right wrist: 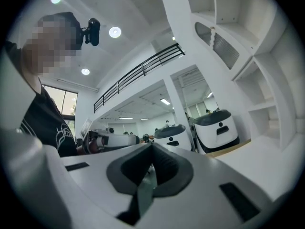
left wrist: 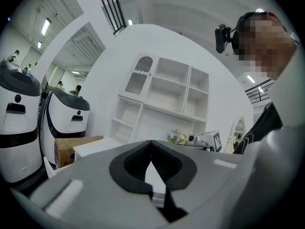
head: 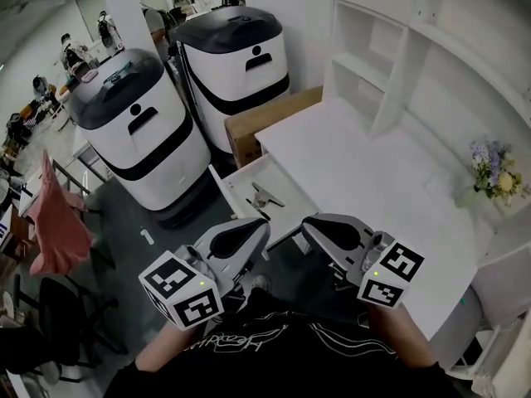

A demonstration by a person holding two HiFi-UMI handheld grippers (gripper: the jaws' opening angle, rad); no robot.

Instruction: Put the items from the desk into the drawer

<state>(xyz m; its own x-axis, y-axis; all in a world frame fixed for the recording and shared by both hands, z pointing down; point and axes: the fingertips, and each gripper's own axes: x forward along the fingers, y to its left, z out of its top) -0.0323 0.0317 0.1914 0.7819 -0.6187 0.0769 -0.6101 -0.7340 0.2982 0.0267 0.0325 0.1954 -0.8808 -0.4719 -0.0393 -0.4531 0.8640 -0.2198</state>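
Here, the drawer (head: 249,191) stands pulled out from the left end of the white bench (head: 357,172), a shallow white tray with low straight walls. In it lies a small grey metal piece (head: 265,196) with thin arms, too small to name, and a thin dark strip just beside it.

The bench top is smooth and matt white; a small bunch of pale blue and yellow flowers (head: 491,168) sits near its right edge. Behind it rise white boxy shelves (head: 390,56). A brown cardboard box (head: 265,123) rests against the bench's far left corner, next to two rounded white-and-black machines (head: 141,131).

The left gripper (head: 261,226) and the right gripper (head: 307,222) are both held close to the person's body, above the floor in front of the drawer, well apart from the things in it. Each has its grey jaws pressed together, with nothing between them.
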